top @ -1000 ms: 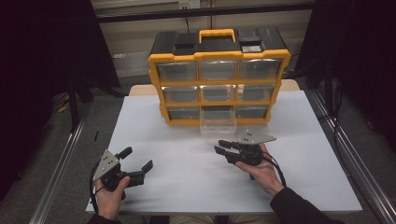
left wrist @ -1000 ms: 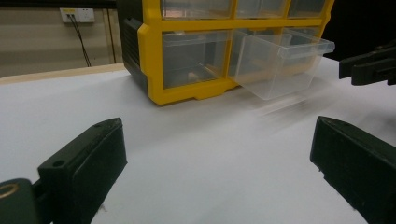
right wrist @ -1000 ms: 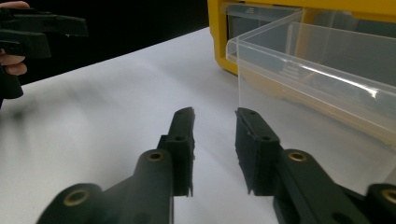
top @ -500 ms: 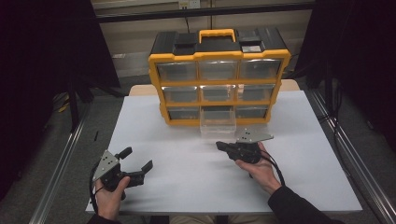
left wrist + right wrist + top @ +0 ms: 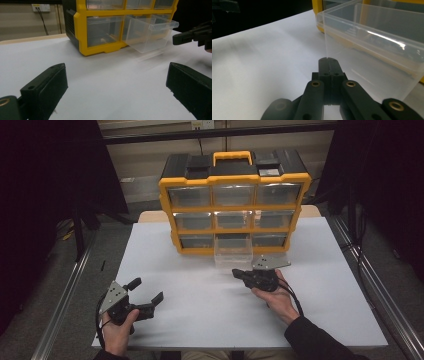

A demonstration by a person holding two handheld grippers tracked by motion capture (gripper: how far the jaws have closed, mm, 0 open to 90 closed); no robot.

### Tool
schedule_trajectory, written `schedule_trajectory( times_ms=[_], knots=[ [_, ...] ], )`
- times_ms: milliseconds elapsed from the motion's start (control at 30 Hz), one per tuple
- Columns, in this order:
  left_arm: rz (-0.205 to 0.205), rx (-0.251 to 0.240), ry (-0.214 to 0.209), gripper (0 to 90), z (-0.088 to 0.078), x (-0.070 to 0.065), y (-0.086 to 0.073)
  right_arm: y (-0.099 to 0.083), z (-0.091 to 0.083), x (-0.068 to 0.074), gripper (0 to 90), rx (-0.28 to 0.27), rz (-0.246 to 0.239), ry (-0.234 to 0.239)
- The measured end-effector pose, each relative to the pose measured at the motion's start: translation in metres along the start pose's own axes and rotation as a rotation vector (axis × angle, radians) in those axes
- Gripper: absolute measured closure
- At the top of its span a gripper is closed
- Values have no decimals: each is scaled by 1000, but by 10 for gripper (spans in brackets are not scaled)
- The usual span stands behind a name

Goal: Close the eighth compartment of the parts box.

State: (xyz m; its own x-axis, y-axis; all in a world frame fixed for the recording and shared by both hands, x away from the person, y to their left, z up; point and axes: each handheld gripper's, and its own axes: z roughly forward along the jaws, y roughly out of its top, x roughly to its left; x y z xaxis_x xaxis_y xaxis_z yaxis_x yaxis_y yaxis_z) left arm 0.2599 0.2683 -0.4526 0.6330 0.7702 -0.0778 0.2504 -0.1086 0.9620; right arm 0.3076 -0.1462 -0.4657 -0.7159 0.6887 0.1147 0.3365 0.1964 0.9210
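Note:
A yellow and black drawer cabinet stands at the back of the white table. Its bottom middle drawer, clear plastic and apparently empty, is pulled out toward me. My right gripper lies just in front of that drawer, pointing left, jaws shut with nothing between them. In the right gripper view its shut tips sit right at the drawer's front corner. My left gripper rests at the front left, open and empty. The left gripper view looks between its wide jaws toward the cabinet and drawer.
The cabinet has three rows of clear drawers; the others are pushed in. A metal rail runs along the table's left side and another along its right. White tabletop lies between the two grippers.
The right gripper's jaws have gone from slightly apart to shut, and the hand has edged a little left toward the drawer's front. The left gripper has stayed put.

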Motion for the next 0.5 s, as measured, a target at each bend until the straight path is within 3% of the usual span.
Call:
schedule_trajectory(
  times_ms=[500],
  knots=[
    [2,-3,-1,39,-1,1,0,3,10,-10,900,23,13,-28]
  ],
)
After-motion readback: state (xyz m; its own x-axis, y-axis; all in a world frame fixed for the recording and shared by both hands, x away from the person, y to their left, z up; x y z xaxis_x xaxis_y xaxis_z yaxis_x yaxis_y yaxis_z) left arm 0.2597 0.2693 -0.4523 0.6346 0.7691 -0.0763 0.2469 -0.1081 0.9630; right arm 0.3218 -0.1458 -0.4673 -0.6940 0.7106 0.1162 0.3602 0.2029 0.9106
